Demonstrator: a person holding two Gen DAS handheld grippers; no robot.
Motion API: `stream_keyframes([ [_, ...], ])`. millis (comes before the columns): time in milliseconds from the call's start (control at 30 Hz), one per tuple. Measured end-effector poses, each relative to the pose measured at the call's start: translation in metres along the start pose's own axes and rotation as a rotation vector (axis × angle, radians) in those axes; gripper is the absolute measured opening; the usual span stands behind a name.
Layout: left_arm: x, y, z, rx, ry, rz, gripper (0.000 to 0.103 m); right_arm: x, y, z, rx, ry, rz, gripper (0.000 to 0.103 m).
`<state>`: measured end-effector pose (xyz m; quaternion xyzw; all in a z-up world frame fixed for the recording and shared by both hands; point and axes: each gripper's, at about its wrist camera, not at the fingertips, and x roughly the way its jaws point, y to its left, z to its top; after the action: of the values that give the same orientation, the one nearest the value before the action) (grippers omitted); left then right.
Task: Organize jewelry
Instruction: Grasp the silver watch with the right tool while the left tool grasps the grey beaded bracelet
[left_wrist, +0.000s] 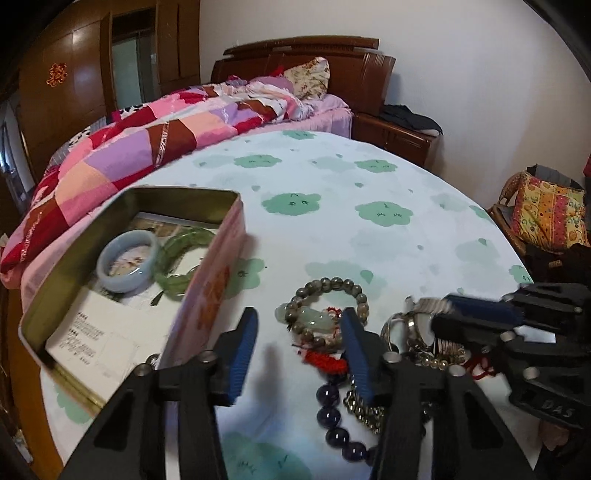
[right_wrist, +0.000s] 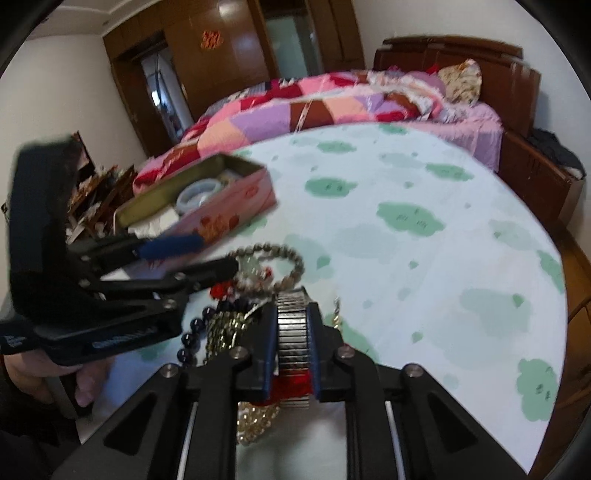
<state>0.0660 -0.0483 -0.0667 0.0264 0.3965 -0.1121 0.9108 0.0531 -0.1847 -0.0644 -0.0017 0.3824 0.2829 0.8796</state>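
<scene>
Now the right tool (right_wrist: 291, 332) is clamped on the silver metal watch band (right_wrist: 292, 325), beside the pink rectangular tin box (left_wrist: 218, 273). The left tool (left_wrist: 299, 343) stands apart, holding nothing, over the grey bead bracelet (left_wrist: 332, 291). I would lift the band slowly, so that tangled chains stay behind.

Round table under a white cloth with green cloud prints

The tablecloth (left_wrist: 369, 177) carries 1 open pink tin (left_wrist: 218, 273) on the left wrist view's left, and just to its right a tangled heap of jewelry: a grey bead bracelet (left_wrist: 332, 288) with a pale green pendant (left_wrist: 314, 315), a dark blue bead string (left_wrist: 332, 413), a gold chain (left_wrist: 360, 404), red cord (left_wrist: 325, 360) and a metal watch band (right_wrist: 291, 328).
</scene>
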Motion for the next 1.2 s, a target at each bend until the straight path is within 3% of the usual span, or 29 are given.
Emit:
stream_keyframes([
  [67, 0.006, 0.001, 0.003, -0.015, 0.015, -0.002, 0.034, -0.007, -0.002, 0.002, 0.001, -0.043, -0.026, 0.018],
  [267, 0.024, 0.000, 0.004, -0.038, 0.070, -0.031, 0.030, 0.001, -0.006, 0.003, 0.010, -0.054, -0.059, 0.018],
  [300, 0.024, 0.001, 0.004, -0.040, 0.069, -0.034, 0.025, 0.003, -0.007, 0.002, 0.011, -0.050, -0.058, 0.018],
  [333, 0.023, 0.001, 0.004, -0.043, 0.065, -0.029, 0.011, 0.006, -0.009, 0.000, 0.014, -0.045, -0.059, 0.018],
  [367, 0.023, 0.002, 0.004, -0.046, 0.063, -0.026, 0.008, 0.008, -0.011, -0.001, 0.022, -0.041, -0.057, 0.018],
  [667, -0.005, 0.001, 0.001, -0.031, -0.061, -0.007, 0.007, 0.003, -0.013, -0.003, 0.029, -0.070, -0.057, 0.018],
  [1200, -0.047, -0.015, 0.006, 0.025, -0.196, 0.018, 0.007, -0.021, -0.018, 0.006, 0.045, -0.163, -0.072, 0.018],
])
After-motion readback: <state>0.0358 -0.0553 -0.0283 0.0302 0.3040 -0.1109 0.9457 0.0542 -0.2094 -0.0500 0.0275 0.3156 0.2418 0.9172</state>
